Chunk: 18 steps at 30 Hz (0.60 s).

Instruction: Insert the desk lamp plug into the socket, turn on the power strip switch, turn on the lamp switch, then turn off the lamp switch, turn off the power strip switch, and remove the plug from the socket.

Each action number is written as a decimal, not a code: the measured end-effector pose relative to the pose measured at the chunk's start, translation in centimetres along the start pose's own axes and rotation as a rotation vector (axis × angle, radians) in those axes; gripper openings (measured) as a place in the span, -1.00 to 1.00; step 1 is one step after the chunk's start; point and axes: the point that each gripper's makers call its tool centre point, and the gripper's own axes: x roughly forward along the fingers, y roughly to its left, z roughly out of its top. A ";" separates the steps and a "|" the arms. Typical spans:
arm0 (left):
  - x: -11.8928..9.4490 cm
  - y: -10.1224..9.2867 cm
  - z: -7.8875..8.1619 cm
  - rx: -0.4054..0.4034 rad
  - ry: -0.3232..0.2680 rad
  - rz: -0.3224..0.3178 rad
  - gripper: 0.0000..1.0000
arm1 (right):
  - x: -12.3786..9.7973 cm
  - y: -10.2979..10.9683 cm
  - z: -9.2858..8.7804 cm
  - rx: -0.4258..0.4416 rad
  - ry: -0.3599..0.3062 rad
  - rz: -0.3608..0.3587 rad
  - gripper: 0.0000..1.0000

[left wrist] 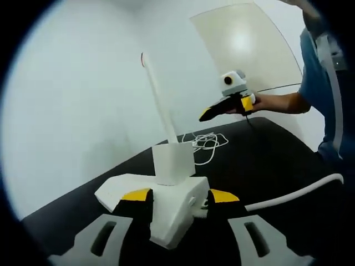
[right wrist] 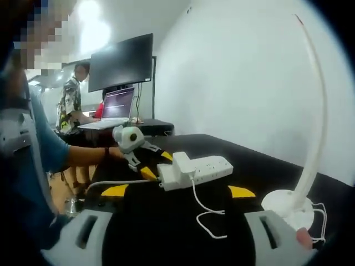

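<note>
Where the black surface [left wrist: 266,160] meets the plain white wall [left wrist: 72,100], a white desk lamp [right wrist: 302,166] stands on its round base with its thin neck curving upward. Seen from the left gripper view, the left tool [left wrist: 180,197] has its yellow-tipped jaws spread on either side of the white power strip [left wrist: 166,205], with the strip's end between them; whether they press on it I cannot tell. A white plug [left wrist: 173,162] sits upright in the strip, and loose white cord [left wrist: 208,143] lies coiled farther back on the surface. The right tool [right wrist: 180,191] is released, its jaws wide apart and holding nothing, raised above the surface. Across the room, in the right gripper view, a dark monitor [right wrist: 122,61] and an open laptop [right wrist: 113,108] rest on another desk, with a person [right wrist: 72,102] beside them.
</note>
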 end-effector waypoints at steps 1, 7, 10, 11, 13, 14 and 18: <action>0.0 0.0 0.0 -0.005 -0.006 -0.002 -0.25 | 0.2 0.0 -0.1 0.006 0.016 0.007 0.34; -0.1 0.0 -0.1 -0.003 -0.041 -0.006 -0.24 | 1.1 -0.2 -0.3 -0.010 0.141 0.049 0.01; -0.1 0.1 0.0 -0.008 -0.050 -0.004 -0.24 | 1.7 -0.4 0.1 -0.024 0.158 0.055 0.01; -0.1 0.1 0.0 -0.009 -0.053 -0.003 -0.24 | 1.9 -0.6 0.2 -0.031 0.167 0.057 0.00; -0.1 0.1 0.0 -0.010 -0.055 -0.002 -0.24 | 2.3 -0.8 0.3 -0.056 0.203 0.064 -0.09; -0.1 0.1 0.0 -0.011 -0.057 -0.001 -0.24 | 2.4 -1.0 0.2 -0.061 0.226 0.070 -0.19; -0.1 0.1 0.0 -0.012 -0.059 0.004 -0.24 | 3.3 -1.1 0.3 -0.079 0.284 0.099 -0.42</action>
